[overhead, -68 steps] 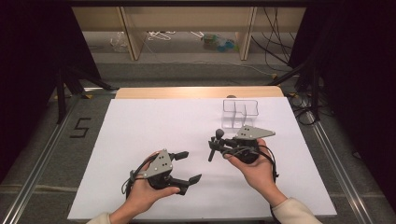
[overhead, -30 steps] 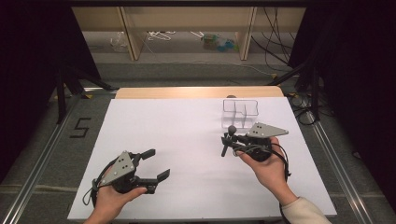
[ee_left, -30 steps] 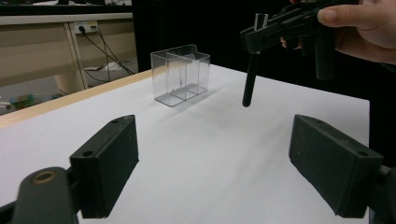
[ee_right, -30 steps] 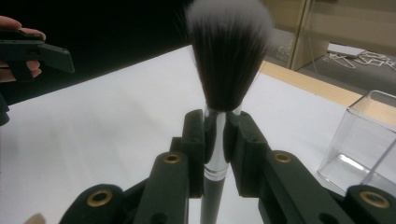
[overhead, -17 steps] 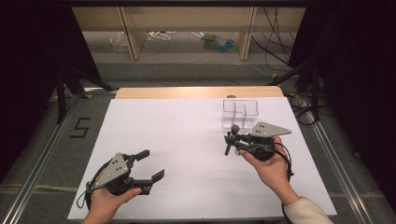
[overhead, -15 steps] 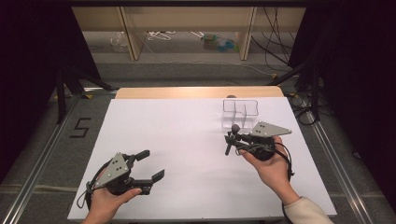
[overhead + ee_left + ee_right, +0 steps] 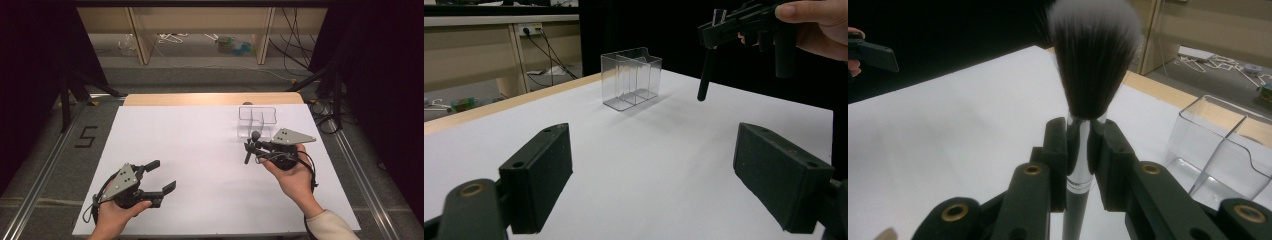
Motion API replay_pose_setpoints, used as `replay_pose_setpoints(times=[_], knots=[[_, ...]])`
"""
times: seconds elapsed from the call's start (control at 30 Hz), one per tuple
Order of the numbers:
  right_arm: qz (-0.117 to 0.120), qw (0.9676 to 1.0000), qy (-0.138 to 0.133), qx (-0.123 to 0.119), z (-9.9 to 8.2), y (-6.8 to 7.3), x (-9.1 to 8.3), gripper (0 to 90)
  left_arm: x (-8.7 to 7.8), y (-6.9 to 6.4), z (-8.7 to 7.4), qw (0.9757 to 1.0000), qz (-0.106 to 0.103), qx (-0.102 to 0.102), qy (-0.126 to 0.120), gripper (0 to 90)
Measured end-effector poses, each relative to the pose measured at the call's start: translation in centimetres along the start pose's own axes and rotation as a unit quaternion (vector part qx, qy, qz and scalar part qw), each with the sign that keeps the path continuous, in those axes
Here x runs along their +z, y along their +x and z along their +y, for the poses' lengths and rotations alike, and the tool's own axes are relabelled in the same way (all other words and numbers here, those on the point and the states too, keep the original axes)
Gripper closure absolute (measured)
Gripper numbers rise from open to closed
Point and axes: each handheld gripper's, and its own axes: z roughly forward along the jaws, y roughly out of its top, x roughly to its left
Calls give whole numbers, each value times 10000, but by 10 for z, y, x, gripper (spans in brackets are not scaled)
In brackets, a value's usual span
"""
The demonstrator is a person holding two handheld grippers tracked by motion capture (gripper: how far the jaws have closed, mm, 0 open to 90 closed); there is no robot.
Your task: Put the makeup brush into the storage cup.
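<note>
My right gripper (image 7: pixel 251 146) has its jaws closed tight on a makeup brush with a black handle, a silver ferrule and a dark, white-tipped bristle head (image 7: pixel 1093 65). In the right gripper view the silver ferrule sits squarely between the two black jaws, the bristles standing above them and the handle dropping below. From the high view I see the brush held upright above the white table (image 7: pixel 200 145), at its right side, just near of a clear plastic organiser box with compartments (image 7: pixel 257 120); brush and box are close but apart. My left gripper (image 7: pixel 161 176) rests at the near left of the table, well apart from the brush. Its jaws stand wide open with nothing between them, only bare table surface showing there.
</note>
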Motion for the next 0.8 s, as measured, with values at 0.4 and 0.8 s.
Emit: replay_pose_setpoints(times=[0.4, 0.8], knots=[[-147, 9999, 0, -4, 1, -5, -3, 777, 1, 0, -1, 10000, 5, -78, -39, 158], [-236, 9997, 12, 9, 2, -11, -7, 777, 1, 0, -1, 10000, 42, -78, 13, 158]])
